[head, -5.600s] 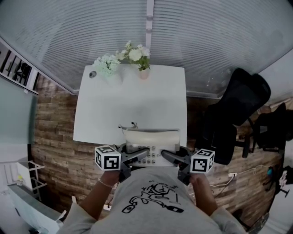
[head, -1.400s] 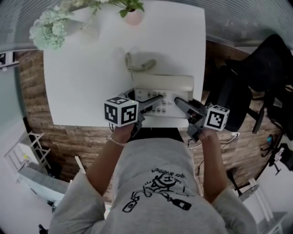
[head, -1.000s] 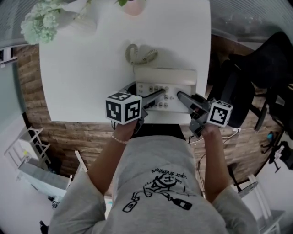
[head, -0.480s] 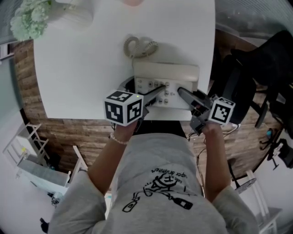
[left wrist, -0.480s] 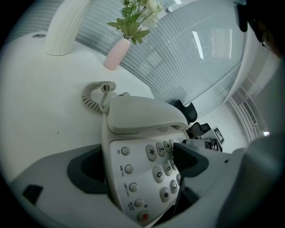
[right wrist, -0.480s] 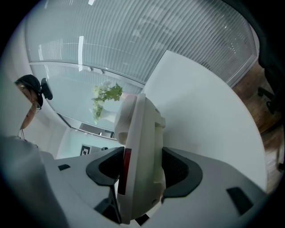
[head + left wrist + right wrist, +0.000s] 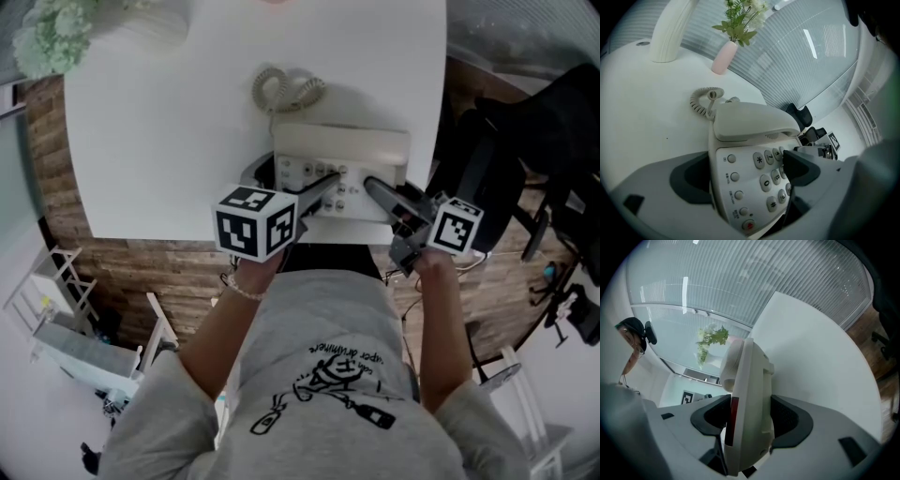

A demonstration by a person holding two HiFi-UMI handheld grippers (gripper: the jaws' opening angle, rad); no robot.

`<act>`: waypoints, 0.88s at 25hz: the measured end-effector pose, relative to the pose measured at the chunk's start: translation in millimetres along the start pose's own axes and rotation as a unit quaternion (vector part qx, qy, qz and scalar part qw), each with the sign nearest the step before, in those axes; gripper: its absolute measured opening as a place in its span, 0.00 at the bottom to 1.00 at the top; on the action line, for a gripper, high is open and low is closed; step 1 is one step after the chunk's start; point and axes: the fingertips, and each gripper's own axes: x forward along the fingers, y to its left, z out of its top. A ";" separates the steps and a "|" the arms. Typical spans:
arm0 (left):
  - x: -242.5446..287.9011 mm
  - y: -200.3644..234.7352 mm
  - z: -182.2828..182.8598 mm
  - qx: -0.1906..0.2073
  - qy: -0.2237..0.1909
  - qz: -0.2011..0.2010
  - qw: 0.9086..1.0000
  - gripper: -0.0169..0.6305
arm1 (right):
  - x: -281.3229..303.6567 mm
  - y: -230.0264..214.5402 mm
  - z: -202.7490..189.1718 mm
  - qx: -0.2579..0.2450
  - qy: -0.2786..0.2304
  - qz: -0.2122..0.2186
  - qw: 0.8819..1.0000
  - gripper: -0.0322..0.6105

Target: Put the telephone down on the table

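Step in hand: lowering the telephone (image 7: 342,173) onto the worktop (image 7: 159,141); release not yet made.
Telephone position: at the worktop's near edge, right of the worktop's middle; whether its base already bears on the worktop cannot be told.
Left hand-held gripper (image 7: 300,185): clenched on the telephone's left side, one pad on the keypad (image 7: 771,176), the other on the underside.
Right hand-held gripper (image 7: 380,197): clenched likewise on the right side, the casing edge-on between both pads (image 7: 790,420).
Technique (judgement): since each lower jaw seems to sit under the base, set the far edge on the worktop first, keep both sides level, then part the jaws and draw them off toward the worktop's near edge. Leave no overhang there.
Pointing: keypad faces up; key end toward the worktop's near edge, handset (image 7: 342,142) toward its far edge.
Long axis: parallel to the worktop's near edge, handset likewise.
Coiled cord (image 7: 281,89): lies slack on the worktop, further in from the near edge.
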 end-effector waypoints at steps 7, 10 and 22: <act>0.1 2.1 -1.4 -0.003 0.001 0.013 1.000 0.74 | 0.5 0.5 0.8 -0.007 0.000 -0.007 1.000 0.49; 1.0 2.0 -2.8 0.001 0.004 0.019 1.000 0.74 | -0.9 -2.3 -0.9 -0.006 -0.002 -0.010 1.000 0.49; 2.9 3.9 -4.2 0.007 0.011 0.038 0.999 0.74 | -0.9 -6.1 -1.3 -0.012 -0.002 -0.016 1.000 0.49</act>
